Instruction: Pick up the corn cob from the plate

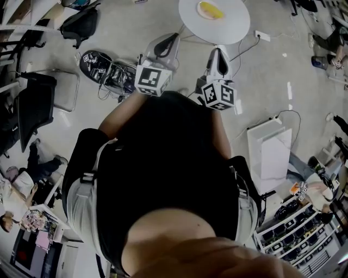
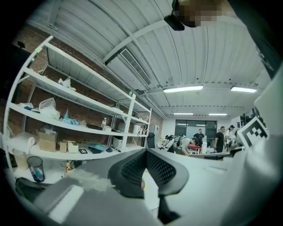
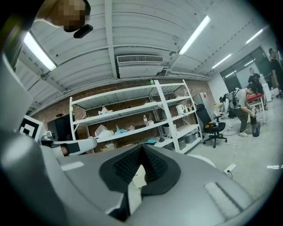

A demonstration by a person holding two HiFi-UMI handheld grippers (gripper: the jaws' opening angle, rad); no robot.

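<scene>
In the head view a yellow corn cob (image 1: pixel 212 10) lies on a pale plate (image 1: pixel 199 6) on a round white table (image 1: pixel 231 27) at the top edge. My left gripper (image 1: pixel 165 45) and right gripper (image 1: pixel 218 61) are held level in front of the person's chest, short of the table and apart from the cob. Both point toward the table. The left gripper (image 2: pixel 146 151) has its black pads meeting at the tip, with nothing held. The right gripper (image 3: pixel 141 146) is shut and empty too. A sliver of white table (image 3: pixel 139 174) shows under its pads.
On the floor lie a black bag (image 1: pixel 81 24), a marker board (image 1: pixel 99 65) with cables, a dark chair (image 1: pixel 35 106) at left and a white box (image 1: pixel 272 155) at right. Metal shelves (image 2: pixel 84 110) stand behind the table. People (image 2: pixel 219 139) stand far back, near an office chair (image 3: pixel 212 124).
</scene>
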